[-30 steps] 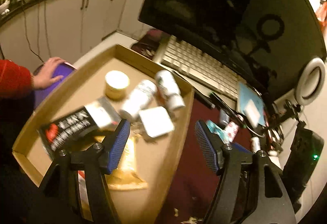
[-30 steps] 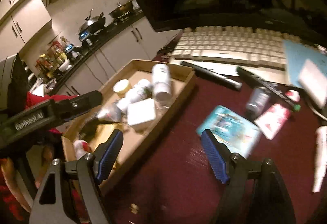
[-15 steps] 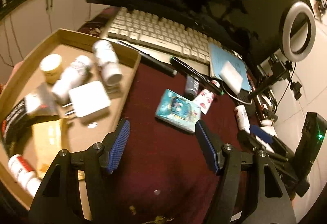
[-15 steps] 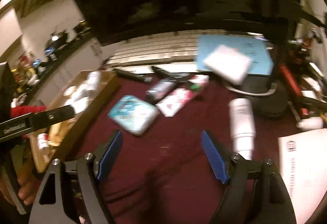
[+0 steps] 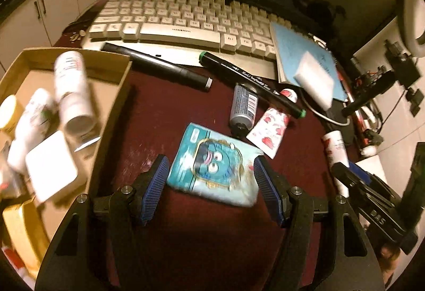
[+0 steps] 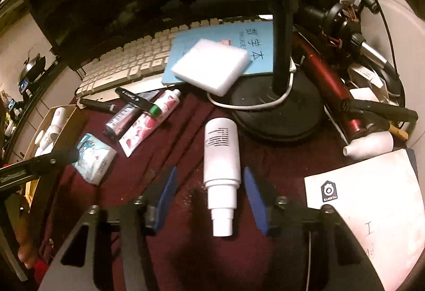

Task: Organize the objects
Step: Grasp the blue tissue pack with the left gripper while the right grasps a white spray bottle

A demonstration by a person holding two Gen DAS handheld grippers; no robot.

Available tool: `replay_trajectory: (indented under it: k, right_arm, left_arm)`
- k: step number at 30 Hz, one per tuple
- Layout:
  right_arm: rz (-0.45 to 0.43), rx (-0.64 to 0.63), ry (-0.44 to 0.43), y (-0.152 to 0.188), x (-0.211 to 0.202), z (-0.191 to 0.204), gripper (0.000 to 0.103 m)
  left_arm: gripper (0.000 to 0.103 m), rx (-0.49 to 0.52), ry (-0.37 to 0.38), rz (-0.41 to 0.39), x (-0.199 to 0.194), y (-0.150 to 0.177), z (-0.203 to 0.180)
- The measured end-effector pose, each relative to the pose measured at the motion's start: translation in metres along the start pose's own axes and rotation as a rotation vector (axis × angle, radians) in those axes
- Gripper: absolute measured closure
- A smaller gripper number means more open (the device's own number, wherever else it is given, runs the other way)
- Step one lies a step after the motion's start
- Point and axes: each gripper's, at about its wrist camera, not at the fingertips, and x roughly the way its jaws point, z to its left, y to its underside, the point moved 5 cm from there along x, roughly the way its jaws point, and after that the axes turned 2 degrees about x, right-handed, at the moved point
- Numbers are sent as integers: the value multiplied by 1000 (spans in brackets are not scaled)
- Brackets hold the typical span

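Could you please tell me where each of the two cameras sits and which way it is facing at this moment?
Left wrist: on the left gripper, looking down at the teal tissue pack between its open fingers; cardboard box at left.
Right wrist: on the right gripper, looking down at the white spray bottle between its open fingers.
Shared: tissue pack, keyboard, blue notebook.

Home desk — keyboard, kitchen cabinets

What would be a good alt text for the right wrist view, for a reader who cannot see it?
The open right tool straddles a white spray bottle lying on a dark red desk mat, not touching it. Farther left lie a teal tissue pack, two tubes and a cardboard box; a keyboard and blue notebook sit behind.
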Motion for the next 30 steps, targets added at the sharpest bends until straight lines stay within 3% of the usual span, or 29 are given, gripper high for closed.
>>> replay_trajectory:
  k: [5,9,13,16,18,21,24,30]
  right_arm:
    - [26,1,-27,3,6,2,64]
    - [33,-6,-57,5,7,8,67]
    - [34,-5,-82,6,9,13,66]
    - [31,11,-88,5,9,12,66]
    - [39,20,-89,6,11,11,66]
    - [38,9,-82,6,11,13,66]
    - [37,14,-83,6,12,14,66]
    - [35,13,-82,7,14,16,66]
  left_arm:
    - [36,25,22,41,7,10,-12]
    - [36,78,160,77,-9,32,-37]
    - [36,181,125,15,-27,28,-49]
    - [36,187,87,-38,-21,6,-43]
    - [36,152,76,-18,-8,-6,-36]
    - [36,190,150,9,6,-7,-44]
    - [36,163,184,58,19,4,-44]
    - [36,260,124,51,5,29,-60]
